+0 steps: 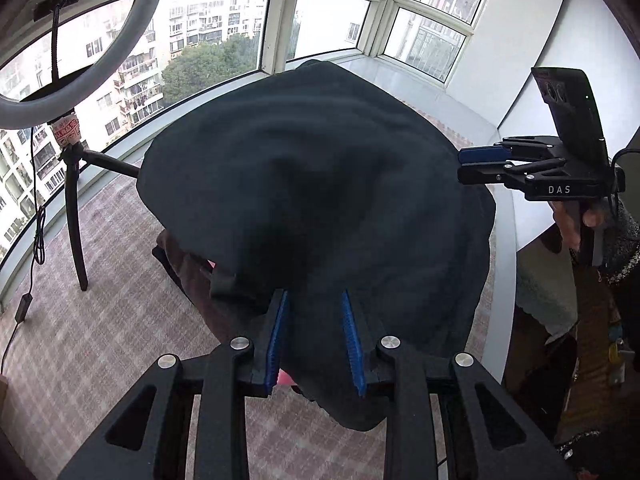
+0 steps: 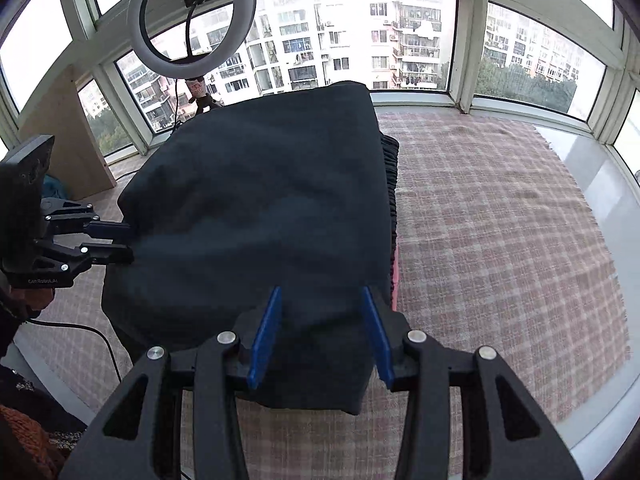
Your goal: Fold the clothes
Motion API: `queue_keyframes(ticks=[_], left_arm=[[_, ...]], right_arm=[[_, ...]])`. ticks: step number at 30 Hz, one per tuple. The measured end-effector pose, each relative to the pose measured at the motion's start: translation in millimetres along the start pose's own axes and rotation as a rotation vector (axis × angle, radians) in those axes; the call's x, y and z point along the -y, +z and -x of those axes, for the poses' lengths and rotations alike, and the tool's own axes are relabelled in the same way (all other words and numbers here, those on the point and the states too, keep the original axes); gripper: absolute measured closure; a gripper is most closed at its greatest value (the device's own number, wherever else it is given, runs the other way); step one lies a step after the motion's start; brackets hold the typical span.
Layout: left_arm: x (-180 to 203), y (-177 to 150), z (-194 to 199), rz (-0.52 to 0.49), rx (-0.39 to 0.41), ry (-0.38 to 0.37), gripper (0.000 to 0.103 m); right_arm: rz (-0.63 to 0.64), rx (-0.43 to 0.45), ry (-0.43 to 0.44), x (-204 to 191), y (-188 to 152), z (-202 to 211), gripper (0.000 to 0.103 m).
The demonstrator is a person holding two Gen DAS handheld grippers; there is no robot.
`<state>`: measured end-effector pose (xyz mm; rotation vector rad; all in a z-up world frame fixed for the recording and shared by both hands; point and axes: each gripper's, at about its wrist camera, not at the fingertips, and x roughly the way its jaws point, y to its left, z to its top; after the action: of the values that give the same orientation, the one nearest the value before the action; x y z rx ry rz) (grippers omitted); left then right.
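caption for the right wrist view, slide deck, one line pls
Right gripper and left gripper each pinch an edge of a dark garment above a plaid cloth.

Matt dark cloth garment (image 2: 256,200) lies over a rough woven checked cloth (image 2: 500,240); glossy white sill (image 2: 592,168).

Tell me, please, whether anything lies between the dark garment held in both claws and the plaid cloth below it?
Yes: a pile of other clothes lies under the dark garment, showing at its right edge above the plaid cloth.

bare checked cloth (image 2: 500,216) right, tripod (image 1: 76,216) left
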<state>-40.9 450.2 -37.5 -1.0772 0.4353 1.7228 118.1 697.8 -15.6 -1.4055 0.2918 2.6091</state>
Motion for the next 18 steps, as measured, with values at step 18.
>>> queue_keyframes(ticks=[18], left_arm=[[26, -45, 17, 0.012, -0.009, -0.003, 0.076]], right_arm=[[-0.041, -0.028, -0.145, -49, -46, 3, 0.048]])
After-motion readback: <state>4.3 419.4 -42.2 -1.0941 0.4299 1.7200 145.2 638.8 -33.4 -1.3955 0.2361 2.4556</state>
